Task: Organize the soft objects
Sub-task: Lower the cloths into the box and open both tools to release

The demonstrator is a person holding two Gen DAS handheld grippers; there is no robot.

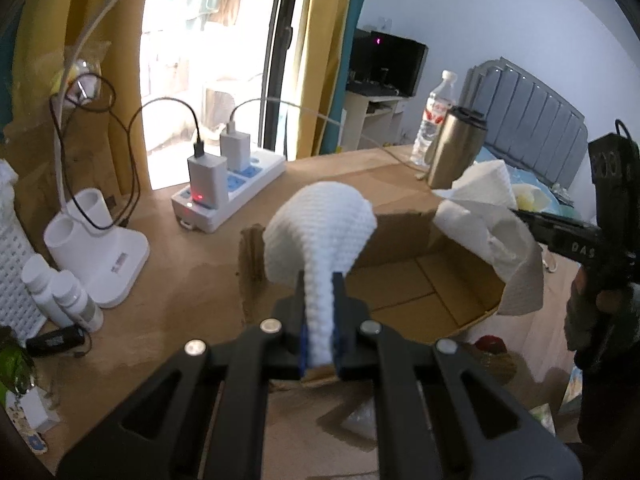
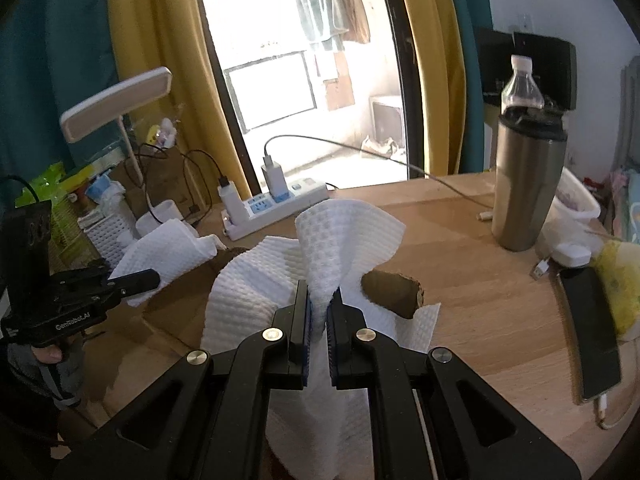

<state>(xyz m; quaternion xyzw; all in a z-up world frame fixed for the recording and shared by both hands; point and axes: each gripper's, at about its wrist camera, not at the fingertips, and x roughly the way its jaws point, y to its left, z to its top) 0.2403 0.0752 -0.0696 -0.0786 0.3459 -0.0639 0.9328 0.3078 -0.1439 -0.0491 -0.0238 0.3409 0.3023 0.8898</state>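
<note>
In the left wrist view we find a lamp base (image 1: 96, 256) at nine o'clock and a power strip (image 1: 230, 190) at ten. The left gripper (image 1: 320, 312) is clamped on a white cloth (image 1: 320, 236), held above the near wall of a cardboard box (image 1: 424, 280) at centre. At three o'clock the right gripper (image 1: 516, 211) pinches a paper towel (image 1: 486, 240) over the box's far edge. In the right wrist view the towel (image 2: 340, 240) bunches between closed fingers (image 2: 298, 312); a steel tumbler (image 2: 528, 184) stands at two o'clock on the table (image 2: 480, 300).
</note>
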